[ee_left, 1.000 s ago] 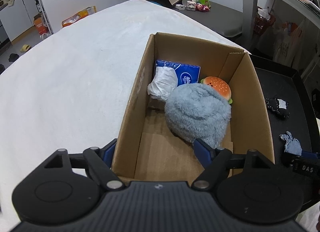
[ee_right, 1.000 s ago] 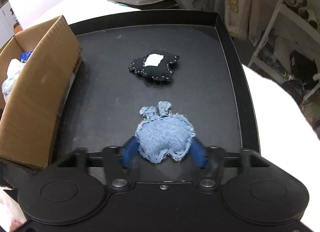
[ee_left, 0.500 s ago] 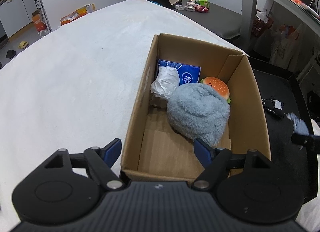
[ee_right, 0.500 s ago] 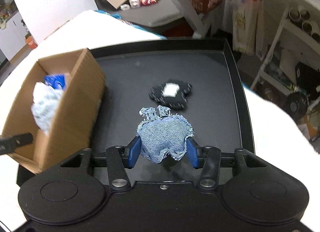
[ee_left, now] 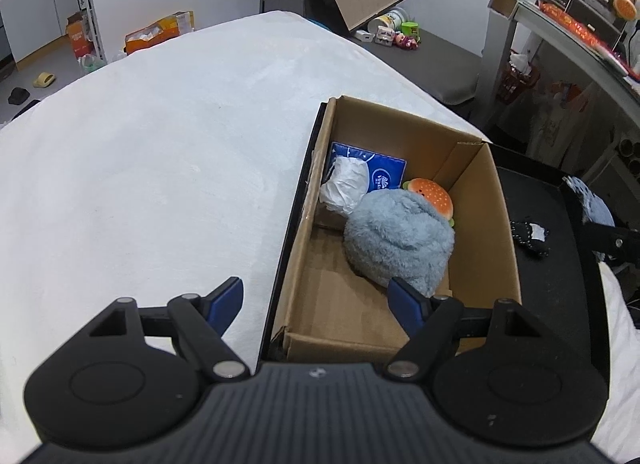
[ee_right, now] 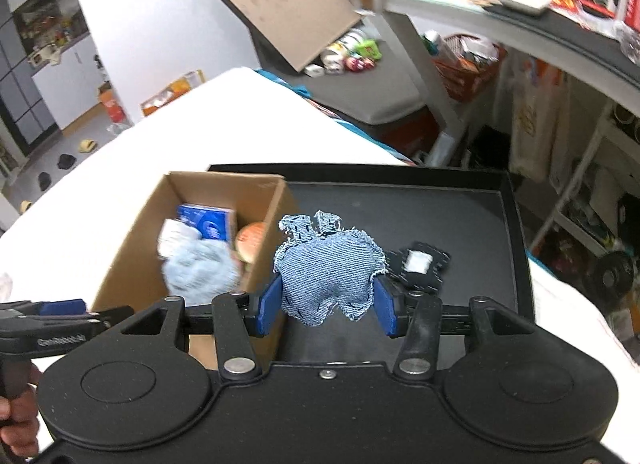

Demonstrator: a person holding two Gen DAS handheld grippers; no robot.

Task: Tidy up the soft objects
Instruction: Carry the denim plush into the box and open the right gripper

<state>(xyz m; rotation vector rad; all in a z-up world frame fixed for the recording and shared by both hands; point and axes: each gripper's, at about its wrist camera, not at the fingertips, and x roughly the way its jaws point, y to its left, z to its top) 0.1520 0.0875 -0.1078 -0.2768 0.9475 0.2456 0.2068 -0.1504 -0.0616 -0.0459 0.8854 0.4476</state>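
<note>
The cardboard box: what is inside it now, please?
Inside the cardboard box: a blue tissue pack with white tissue, a burger plush and a fluffy grey-blue plush. What lies under the plush is hidden.

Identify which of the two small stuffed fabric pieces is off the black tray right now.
The blue denim one, clamped between the right gripper pads and lifted clear. The black one with a white patch lies flat on the black tray.
</note>
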